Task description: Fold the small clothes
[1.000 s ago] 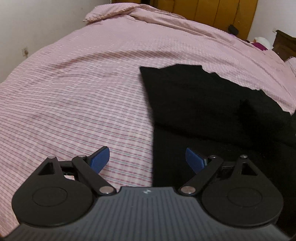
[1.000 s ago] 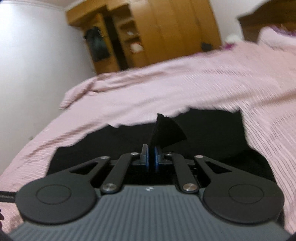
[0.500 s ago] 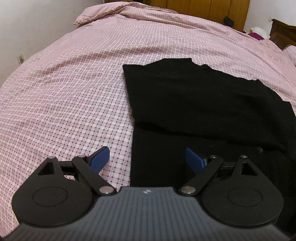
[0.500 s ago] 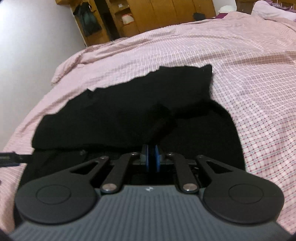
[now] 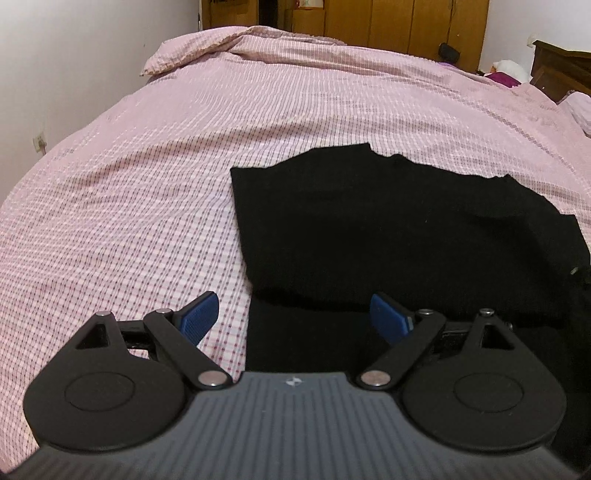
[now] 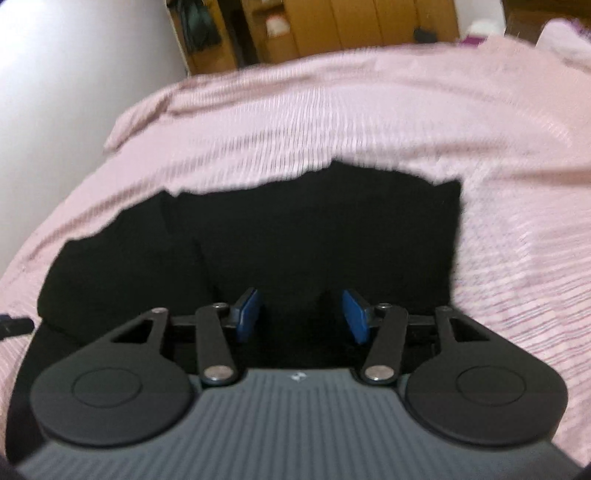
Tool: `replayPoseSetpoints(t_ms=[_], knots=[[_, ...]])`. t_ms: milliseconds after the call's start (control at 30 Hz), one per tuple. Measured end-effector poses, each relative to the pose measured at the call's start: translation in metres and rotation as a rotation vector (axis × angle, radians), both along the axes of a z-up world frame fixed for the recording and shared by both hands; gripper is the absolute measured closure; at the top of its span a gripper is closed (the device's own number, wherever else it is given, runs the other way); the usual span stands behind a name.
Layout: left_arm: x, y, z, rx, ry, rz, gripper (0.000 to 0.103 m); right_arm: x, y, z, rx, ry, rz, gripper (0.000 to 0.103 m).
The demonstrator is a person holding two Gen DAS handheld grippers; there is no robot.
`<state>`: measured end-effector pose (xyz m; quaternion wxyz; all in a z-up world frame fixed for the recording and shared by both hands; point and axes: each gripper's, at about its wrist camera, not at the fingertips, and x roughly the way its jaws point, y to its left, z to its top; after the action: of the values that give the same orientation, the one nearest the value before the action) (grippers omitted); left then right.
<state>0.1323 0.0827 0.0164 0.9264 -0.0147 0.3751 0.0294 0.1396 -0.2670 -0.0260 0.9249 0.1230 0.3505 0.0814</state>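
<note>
While both pairs of fingers stand spread with nothing between them, the fold in hand looks to be at a pause between one crease and another. Nearest, the left gripper [image 5: 293,314] hangs low over the near left edge of the black garment [image 5: 388,229], one blue pad over the checked sheet and the other over the dark cloth; the right gripper [image 6: 302,314] sits over the near middle of the same garment, its fingers released too, though that view is smeared by motion. Beyond the fingers, the garment lies flat on the bed [image 5: 147,206], with an upper layer ending in a straight edge just ahead of the left gripper and a lower layer showing beneath it, so one fold seems already laid. Its far edge is uneven, stepping up and down against the pink sheet. Farther off, a rumpled end of the bedding and the wooden wardrobe [image 5: 388,26] close the room. My judgement is that the next move calls for each gripper to pinch a corner or edge, taking both layers, and carry it across evenly so the layers do not slip apart.
</note>
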Motion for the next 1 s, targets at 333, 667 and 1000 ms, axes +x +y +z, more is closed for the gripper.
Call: replayPoseSetpoints(t_ms=[333, 667, 1000], knots=[[0.033, -0.012, 0.006, -0.008, -0.135, -0.034, 0.011, -0.005, 0.013, 0.048, -0.026, -0.158, 0.061, 0.093], [0.095, -0.011, -0.025, 0.085, -0.179, 0.126, 0.011, 0.008, -0.023, 0.052, -0.123, -0.259, -0.160, 0.094], [0.105, 0.004, -0.042, 0.053, -0.178, 0.123, 0.011, 0.025, -0.043, -0.005, -0.059, -0.091, -0.218, 0.093]])
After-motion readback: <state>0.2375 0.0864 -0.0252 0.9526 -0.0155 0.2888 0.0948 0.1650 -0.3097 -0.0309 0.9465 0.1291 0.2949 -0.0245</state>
